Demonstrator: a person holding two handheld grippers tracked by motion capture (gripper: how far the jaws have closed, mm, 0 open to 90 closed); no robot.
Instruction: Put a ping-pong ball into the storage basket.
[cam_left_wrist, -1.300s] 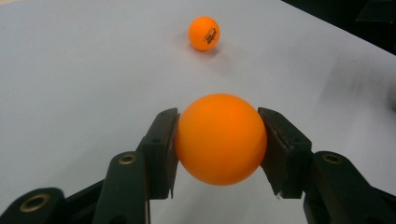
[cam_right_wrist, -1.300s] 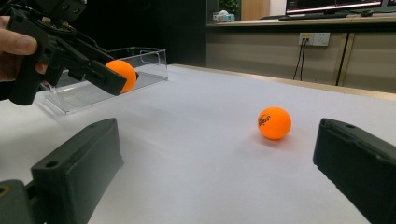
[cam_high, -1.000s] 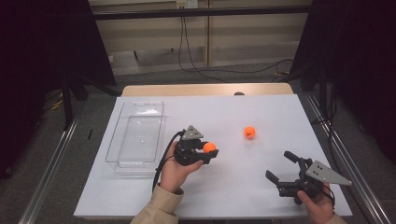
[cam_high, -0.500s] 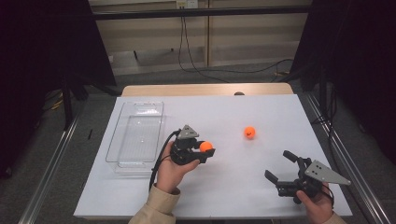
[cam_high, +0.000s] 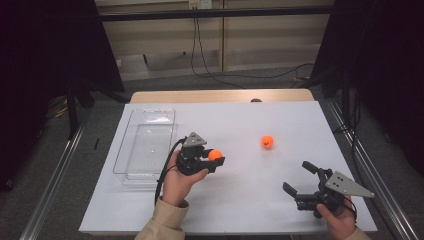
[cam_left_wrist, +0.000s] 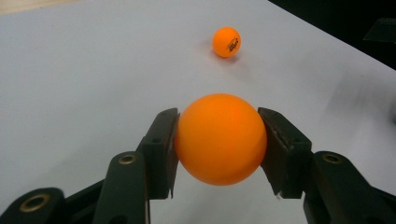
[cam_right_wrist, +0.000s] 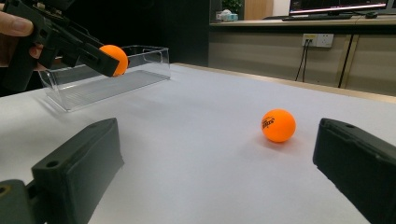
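Clear plastic tray (cam_high: 145, 145) at table's left, long side running away from the person. Just right of it, left gripper (cam_high: 215, 157) clenched on an orange ball (cam_high: 215, 155), held above the white table (cam_high: 240, 200). Left gripper view: both pads press the ball's sides (cam_left_wrist: 219, 139). Second orange ball (cam_high: 267, 142) lies loose mid-table; its printed logo reads only up close (cam_right_wrist: 278, 125). Far right, right gripper (cam_high: 300, 180) rests low, jaws spread wide, nothing between them.
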